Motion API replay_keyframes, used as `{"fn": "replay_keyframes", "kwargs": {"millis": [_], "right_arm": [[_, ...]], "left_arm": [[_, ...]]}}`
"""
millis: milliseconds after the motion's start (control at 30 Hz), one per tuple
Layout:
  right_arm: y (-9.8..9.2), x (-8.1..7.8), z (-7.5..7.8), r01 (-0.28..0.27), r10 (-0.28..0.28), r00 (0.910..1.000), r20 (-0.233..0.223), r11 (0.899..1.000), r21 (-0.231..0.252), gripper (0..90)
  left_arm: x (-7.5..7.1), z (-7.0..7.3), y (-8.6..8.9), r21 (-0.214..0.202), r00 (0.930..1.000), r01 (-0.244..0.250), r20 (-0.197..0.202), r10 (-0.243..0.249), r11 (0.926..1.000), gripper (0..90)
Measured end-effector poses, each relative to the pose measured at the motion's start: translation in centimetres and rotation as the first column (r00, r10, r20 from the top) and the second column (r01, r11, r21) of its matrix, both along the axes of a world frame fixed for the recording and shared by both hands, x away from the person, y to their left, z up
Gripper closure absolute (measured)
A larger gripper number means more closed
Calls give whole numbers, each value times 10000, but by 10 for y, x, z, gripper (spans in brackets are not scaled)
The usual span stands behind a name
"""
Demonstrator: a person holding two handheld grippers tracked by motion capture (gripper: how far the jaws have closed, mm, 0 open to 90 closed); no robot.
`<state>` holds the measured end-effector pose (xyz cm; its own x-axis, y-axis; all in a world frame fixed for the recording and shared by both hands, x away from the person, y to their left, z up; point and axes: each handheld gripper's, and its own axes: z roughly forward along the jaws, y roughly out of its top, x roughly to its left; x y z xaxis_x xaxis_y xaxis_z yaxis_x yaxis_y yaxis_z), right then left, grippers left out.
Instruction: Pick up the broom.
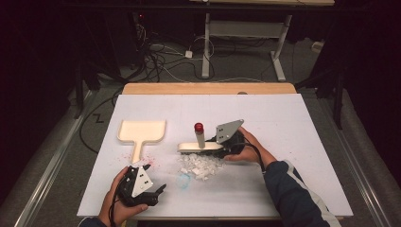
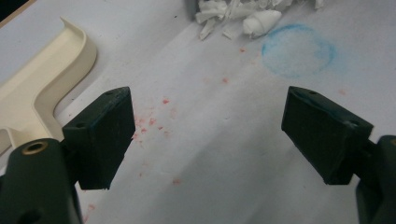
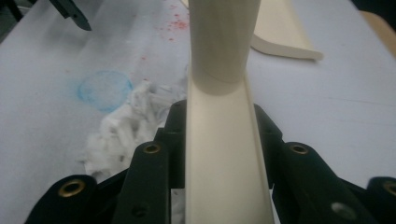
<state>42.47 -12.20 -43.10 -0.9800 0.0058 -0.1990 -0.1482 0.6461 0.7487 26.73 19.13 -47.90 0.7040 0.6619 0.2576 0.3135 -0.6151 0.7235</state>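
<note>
A cream hand brush [image 1: 201, 147] with an upright handle and a red cap lies just behind a pile of white paper scraps [image 1: 201, 165]. My right gripper [image 1: 222, 147] is shut on the brush's cream body [image 3: 224, 154], one jaw on each side of it [image 3: 222, 119]. The scraps [image 3: 126, 126] lie to the left of the brush in the right gripper view. A cream dustpan [image 1: 141, 131] rests flat at the left, handle toward me. My left gripper [image 1: 155, 177] stands open and holds nothing near the front edge [image 2: 205, 135], with the dustpan's handle [image 2: 42, 88] to its left.
A blue chalky ring [image 1: 183, 179] is drawn on the white table cover [image 1: 293, 123], in front of the scraps [image 2: 243, 16]. Small red specks [image 2: 154, 121] dot the cover near the dustpan handle. Beyond the far table edge are cables and a desk frame [image 1: 246, 33].
</note>
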Motion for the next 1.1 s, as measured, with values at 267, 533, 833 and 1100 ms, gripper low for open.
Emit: {"fn": "replay_keyframes", "kwargs": {"millis": [267, 533, 833, 1100], "right_arm": [[-27, -1, 14, 1133, -1141, 9935, -4, 9859, 1232, 674], [-48, -5, 24, 3764, -3770, 9259, -232, 9157, 1411, 675], [-52, -22, 5, 6200, -6215, 7814, 564, 7834, 437, 675], [-35, -57, -8, 6223, -6222, 7827, -160, 7817, 413, 674]], "left_arm": [[0, 0, 0, 80, 10000, 3, -5, -3, 10000, 165], [0, 1, -1, 104, 10000, 11, 31, -11, 9999, 165], [-1, 1, -1, 179, 9999, 82, 95, -84, 9998, 165], [-1, 3, -4, 168, 9997, 159, 199, -162, 9997, 165]]}}
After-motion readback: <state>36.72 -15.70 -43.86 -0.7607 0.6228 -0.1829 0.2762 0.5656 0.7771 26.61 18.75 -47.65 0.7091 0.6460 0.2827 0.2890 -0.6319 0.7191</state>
